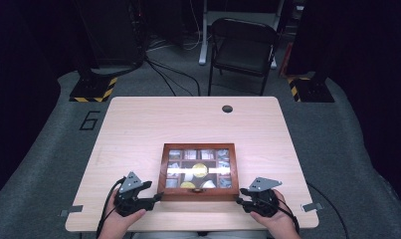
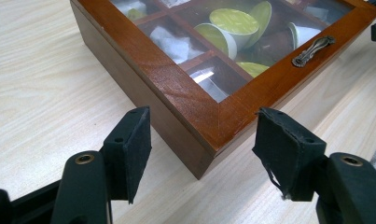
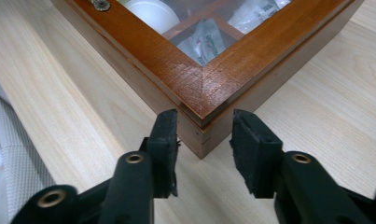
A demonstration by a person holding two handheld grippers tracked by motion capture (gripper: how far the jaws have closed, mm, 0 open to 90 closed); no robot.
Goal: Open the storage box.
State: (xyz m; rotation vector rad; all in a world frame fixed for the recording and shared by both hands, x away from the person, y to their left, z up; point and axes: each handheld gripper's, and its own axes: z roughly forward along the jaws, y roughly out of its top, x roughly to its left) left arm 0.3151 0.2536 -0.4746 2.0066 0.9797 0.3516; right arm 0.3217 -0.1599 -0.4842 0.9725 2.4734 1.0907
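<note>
- Wood, reddish-brown and varnished, made the frame of the wooden box (image 1: pixel 198 146), which lay flat on the tabletop (image 1: pixel 188 119), toward 6 o'clock from the middle and near the person's edge.
- Its lid was shut, with glass panes over small compartments. Round yellow-green capsules (image 2: pixel 232 21) and some wrapped sachets were under the glass.
- A small metal handle (image 2: pixel 313 50) sat on the front rail of the lid, at the 6 o'clock side of the box.
- The left tongs (image 1: pixel 155 197) were at the 7 o'clock corner of the box. In the left gripper view the corner stood between the two pads, and each pad seemed to lie against one wall, so I judged them pinching it.
- The right tongs (image 1: pixel 240 191) were at the 5 o'clock corner, with the pads pressed on the two walls just under the lid.
- I judged the box stiff and rather heavy for its size, so it would not bend, but the varnish looked smooth and the pads might slip off a pointed corner.
- The glass was the fragile part; pressing or knocking on the panes seemed unwise to me.
- The solid wooden walls at both near corners seemed good places to hold it for moving; for opening, the handle or the front lip of the lid seemed better.
</note>
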